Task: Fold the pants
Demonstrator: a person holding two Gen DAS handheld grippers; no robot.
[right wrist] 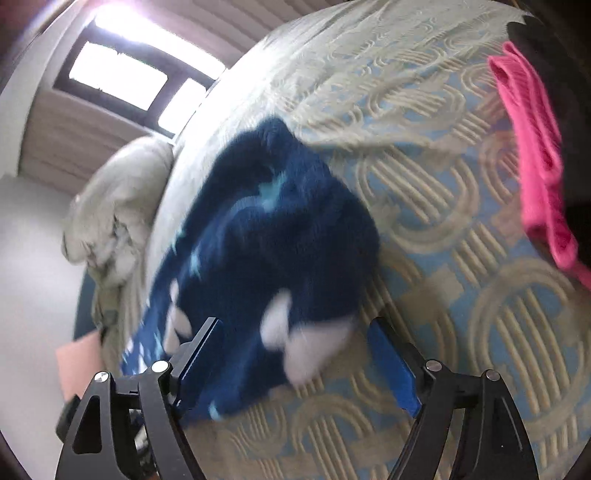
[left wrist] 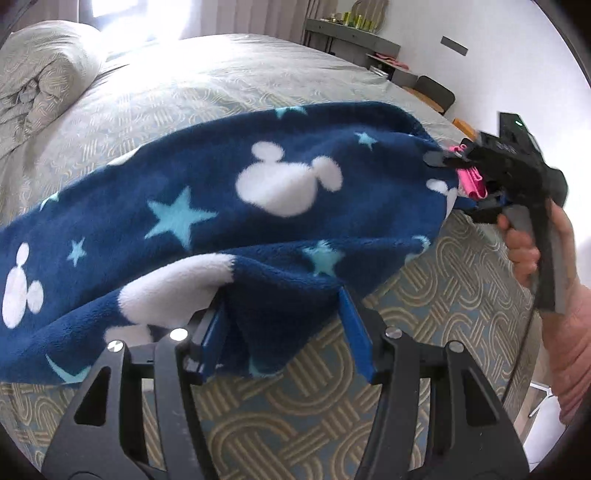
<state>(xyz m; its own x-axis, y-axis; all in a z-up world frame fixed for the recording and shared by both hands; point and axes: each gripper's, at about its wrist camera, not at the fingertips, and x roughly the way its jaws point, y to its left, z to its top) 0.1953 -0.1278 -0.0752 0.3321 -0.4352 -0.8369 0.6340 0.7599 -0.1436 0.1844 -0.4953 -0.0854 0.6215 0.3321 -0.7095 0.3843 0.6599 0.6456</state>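
Note:
The pants (left wrist: pixel 229 206) are navy fleece with white mouse-head shapes and pale blue stars, stretched out above the bed (left wrist: pixel 258 74). My left gripper (left wrist: pixel 282 317) has its blue fingers (left wrist: pixel 354 332) apart with a bunch of the fabric's near edge between them. My right gripper (left wrist: pixel 448 173) shows at the far right of the left wrist view, at the fabric's other end, held by a hand. In the right wrist view, blurred, the pants (right wrist: pixel 266 240) hang between the wide-apart fingers of my right gripper (right wrist: pixel 295 354).
The bed has a grey-blue cover with beige arch patterns (right wrist: pixel 461 277). A rolled duvet (left wrist: pixel 40 74) lies at the head. Pink cloth (right wrist: pixel 535 166) lies on the bed at the right. A desk (left wrist: pixel 351 35) and chair (left wrist: pixel 434 92) stand by the far wall.

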